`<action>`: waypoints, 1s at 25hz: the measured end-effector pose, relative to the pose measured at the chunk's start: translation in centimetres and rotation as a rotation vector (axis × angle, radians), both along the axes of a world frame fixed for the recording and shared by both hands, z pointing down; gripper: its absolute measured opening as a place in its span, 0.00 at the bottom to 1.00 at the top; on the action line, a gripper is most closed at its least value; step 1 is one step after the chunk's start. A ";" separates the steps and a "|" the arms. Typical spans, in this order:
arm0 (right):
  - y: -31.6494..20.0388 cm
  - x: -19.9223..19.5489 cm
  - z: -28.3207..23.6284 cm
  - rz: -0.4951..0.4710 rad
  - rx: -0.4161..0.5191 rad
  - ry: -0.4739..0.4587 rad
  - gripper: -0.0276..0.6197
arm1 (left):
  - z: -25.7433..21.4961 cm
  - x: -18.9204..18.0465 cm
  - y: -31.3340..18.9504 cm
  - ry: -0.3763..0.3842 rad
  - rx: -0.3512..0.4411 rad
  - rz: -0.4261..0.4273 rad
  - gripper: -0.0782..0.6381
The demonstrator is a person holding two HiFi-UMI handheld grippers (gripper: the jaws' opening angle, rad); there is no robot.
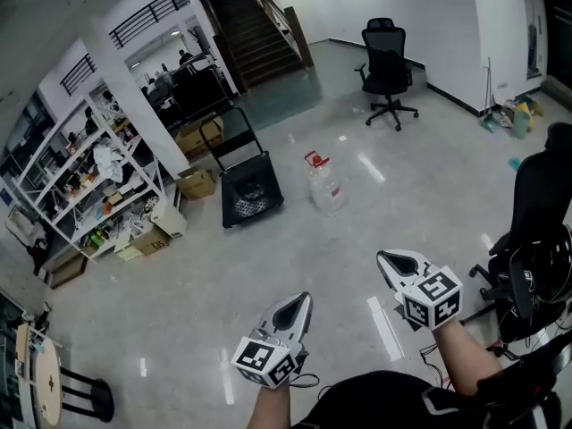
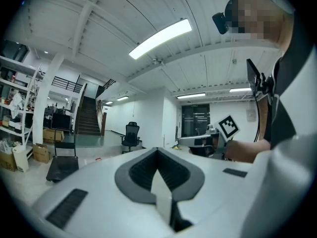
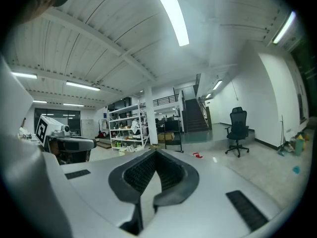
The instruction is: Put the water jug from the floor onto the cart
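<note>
The clear water jug (image 1: pixel 325 189) with a red cap stands upright on the glossy floor, mid-room. Just to its left sits the black flat cart (image 1: pixel 251 195) with an upright handle, its deck bare. Both grippers are held low near my body, far short of the jug. My left gripper (image 1: pixel 300 299) is shut with nothing in it, and so is my right gripper (image 1: pixel 391 259). In the left gripper view the shut left gripper (image 2: pixel 158 150) hides most of the jug, leaving its red cap (image 2: pixel 98 159) beside the cart (image 2: pixel 63 165). Past the shut right gripper (image 3: pixel 156 153) the red cap (image 3: pixel 197 155) peeks out.
A metal shelf unit (image 1: pixel 89 181) packed with goods lines the left wall, with cardboard boxes (image 1: pixel 197 183) at its foot. A black office chair (image 1: pixel 387 68) stands far back, another chair (image 1: pixel 536 217) with cables at my right. Stairs (image 1: pixel 256 34) rise at the back.
</note>
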State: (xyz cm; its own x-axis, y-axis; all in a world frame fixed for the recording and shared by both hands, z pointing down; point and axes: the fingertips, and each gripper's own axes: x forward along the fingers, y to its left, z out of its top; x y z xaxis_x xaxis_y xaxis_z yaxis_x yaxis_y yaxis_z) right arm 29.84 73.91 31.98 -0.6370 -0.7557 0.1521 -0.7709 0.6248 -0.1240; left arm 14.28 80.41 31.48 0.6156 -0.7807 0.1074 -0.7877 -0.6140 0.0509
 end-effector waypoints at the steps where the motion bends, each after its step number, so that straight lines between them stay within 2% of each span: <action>1: -0.2 0.0 -0.2 -0.004 -0.004 -0.002 0.04 | -0.3 0.1 0.0 0.001 0.001 -0.007 0.11; 7: -0.9 3.2 0.3 -0.012 -0.010 -0.038 0.04 | 0.0 3.0 -0.4 -0.025 0.010 -0.039 0.11; 13: -1.2 5.9 0.8 -0.047 0.000 -0.033 0.04 | 0.5 5.6 -0.5 -0.060 -0.004 -0.053 0.11; 17: -2.8 7.9 1.5 -0.028 -0.004 -0.037 0.04 | 1.6 6.5 -1.3 -0.056 -0.016 -0.082 0.11; 21: -4.1 7.3 1.4 -0.046 -0.002 -0.048 0.04 | 1.7 5.9 -2.7 -0.075 -0.015 -0.090 0.11; 25: -6.9 6.1 2.3 -0.041 -0.023 -0.032 0.04 | 3.0 5.0 -5.9 -0.042 -0.039 -0.080 0.11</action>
